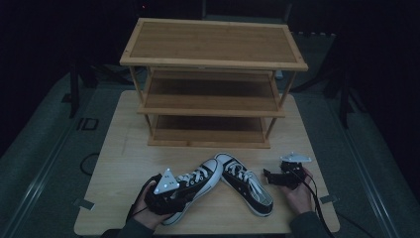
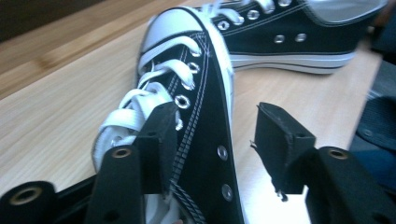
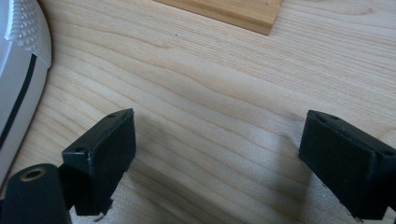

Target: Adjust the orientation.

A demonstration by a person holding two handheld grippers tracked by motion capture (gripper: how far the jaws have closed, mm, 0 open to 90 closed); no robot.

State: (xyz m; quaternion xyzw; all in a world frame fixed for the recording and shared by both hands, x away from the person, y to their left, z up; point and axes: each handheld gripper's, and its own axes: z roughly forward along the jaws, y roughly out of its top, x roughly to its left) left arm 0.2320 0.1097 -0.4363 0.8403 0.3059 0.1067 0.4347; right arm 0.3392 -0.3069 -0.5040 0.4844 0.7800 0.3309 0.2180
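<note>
Sneaker [image 1: 190,191] toe points toward shelf [image 1: 213,82].

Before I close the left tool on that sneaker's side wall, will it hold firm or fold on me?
The left sneaker will likely fold: the left tool straddles the thin canvas side wall, not the sole. The white rubber sole looks stiffer, so the toe may droop only slightly. Its loose laces could dangle and snag. It probably weighs little.
</note>
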